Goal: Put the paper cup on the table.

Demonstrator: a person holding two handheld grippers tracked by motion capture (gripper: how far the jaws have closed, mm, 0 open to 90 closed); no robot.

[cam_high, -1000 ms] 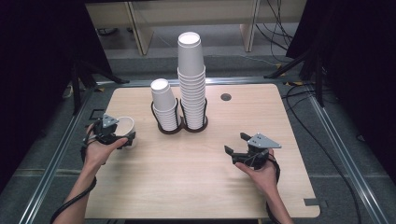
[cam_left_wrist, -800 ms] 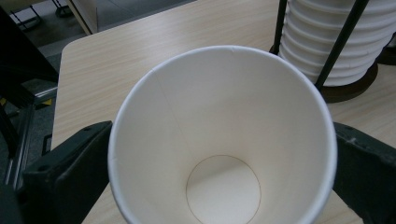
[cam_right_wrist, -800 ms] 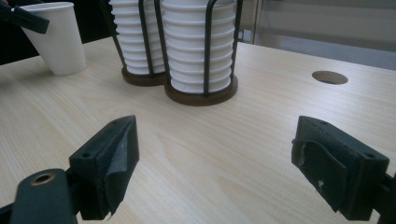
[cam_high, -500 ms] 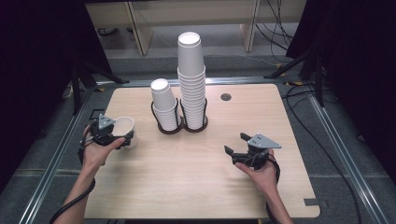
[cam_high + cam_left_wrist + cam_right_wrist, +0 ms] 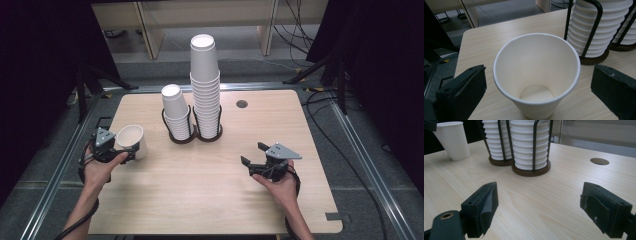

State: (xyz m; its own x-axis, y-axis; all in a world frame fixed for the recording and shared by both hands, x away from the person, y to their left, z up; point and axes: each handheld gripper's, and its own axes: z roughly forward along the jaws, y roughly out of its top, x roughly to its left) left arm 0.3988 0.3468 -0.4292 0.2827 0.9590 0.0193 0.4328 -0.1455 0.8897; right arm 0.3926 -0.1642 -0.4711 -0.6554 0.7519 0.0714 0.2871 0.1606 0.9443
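My left gripper (image 5: 131, 150) sits at the left edge of the table (image 5: 200, 200), and a single white paper cup (image 5: 132, 141) stands between its jaws. In the left gripper view the jaws are spread wide, one on each side of the cup (image 5: 536, 75), with a clear gap between each pad and the cup wall, so I have hold of nothing. The cup is upright on the wood, mouth open toward me, its round bottom visible inside.

Just beyond the cup, toward the middle of the table, stands a black wire holder (image 5: 192, 132) with two round brown bases side by side. The left ring carries a short stack of cups (image 5: 175, 107); the right ring carries a much taller stack (image 5: 205, 82). Both stacks are upside down, bottoms up. From the left gripper view the nearer stack (image 5: 596, 32) is close on the right, its ribbed rims behind a black upright.

My right gripper (image 5: 252, 155) rests low over the right half of the table, well apart from the holder. Its jaws stand wide open with bare wood between them (image 5: 539, 202). Farther off in that view I see both stacks in the holder (image 5: 530, 168), the lone cup (image 5: 452, 141) to their left, and a small round hole (image 5: 599, 161) in the tabletop at right.
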